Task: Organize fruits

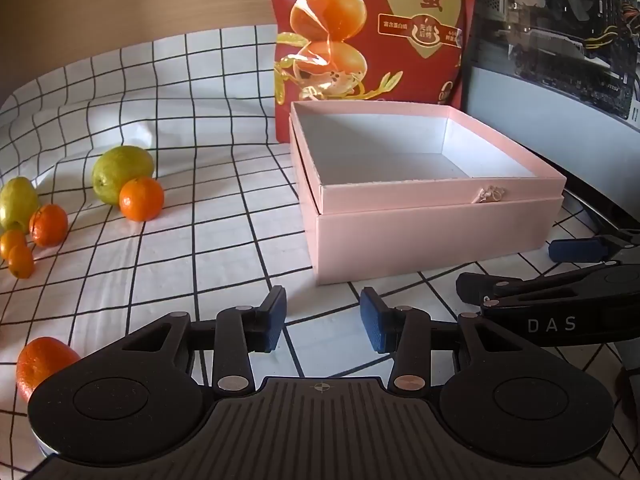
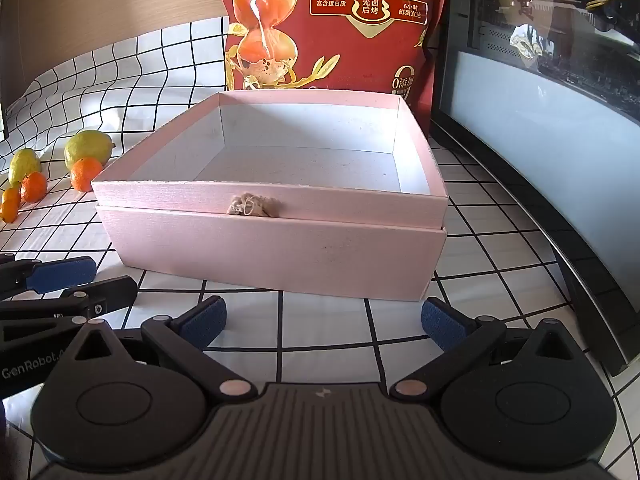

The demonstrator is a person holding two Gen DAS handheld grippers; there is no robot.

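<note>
The left gripper (image 1: 323, 318) stands narrowly apart and holds nothing; the right gripper (image 2: 323, 322) gapes wide, also bare. Just ahead of both sits the pink box (image 2: 272, 236). Fruit lies far left: a green lemon (image 1: 122, 174) touching an orange (image 1: 141, 199). Near the left gripper's base, another orange (image 1: 42, 362) is half hidden. "DAS" and "GenRobot" mark the tools; the red bag (image 2: 332, 20) is cut off above.

Matt pink cardboard box (image 2: 276, 240), glossy bag (image 2: 332, 20)

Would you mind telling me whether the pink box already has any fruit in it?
Empty. The pink box is open-topped, and both wrist views show only its bare white floor; the fruit, like this orange, lies on the cloth outside it.
</note>
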